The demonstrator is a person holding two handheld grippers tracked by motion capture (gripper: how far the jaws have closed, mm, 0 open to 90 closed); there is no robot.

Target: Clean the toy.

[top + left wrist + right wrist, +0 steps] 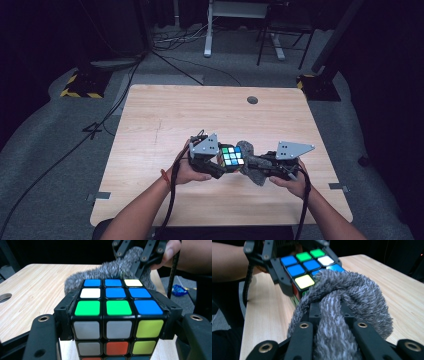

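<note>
L gripper clamps cube; R gripper clamps cloth

The cube sits between the jaws of the left hand-held gripper, above the near middle of the worktop. Just right of it, touching its right side, is the cloth, clamped in the right hand-held gripper. The two hand-held grippers face each other, left and right. A hole lies in the worktop well behind them, toward the far edge
</note>
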